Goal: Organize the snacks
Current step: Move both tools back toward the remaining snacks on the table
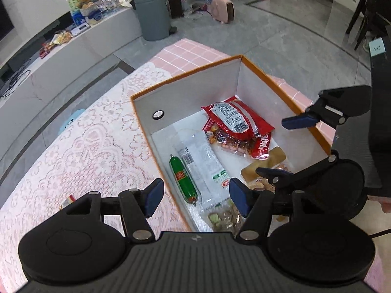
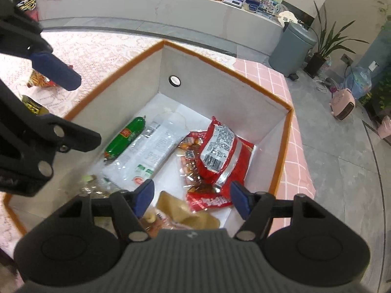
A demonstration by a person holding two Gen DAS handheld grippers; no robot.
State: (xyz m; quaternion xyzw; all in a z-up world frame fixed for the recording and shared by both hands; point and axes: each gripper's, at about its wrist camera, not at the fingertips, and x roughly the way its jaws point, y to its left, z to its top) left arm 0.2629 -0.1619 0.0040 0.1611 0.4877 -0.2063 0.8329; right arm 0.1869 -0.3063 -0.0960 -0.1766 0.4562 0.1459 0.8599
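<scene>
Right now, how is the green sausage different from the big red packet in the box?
The green sausage is a slim round tube; the red packet is a wide, puffy bag. The sausage lies on the box floor beside a clear wrapper; the red packet sits tilted on other snacks. The sausage is green; the packet is red with a barcode. Both are inside the box, untouched.

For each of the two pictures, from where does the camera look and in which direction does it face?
Left wrist: on the left gripper, facing down into the orange-edged box; the right gripper shows too.
Right wrist: on the right gripper, facing down into the box; the left gripper shows.
Shared: the box, the green sausage, the red packet.
</scene>
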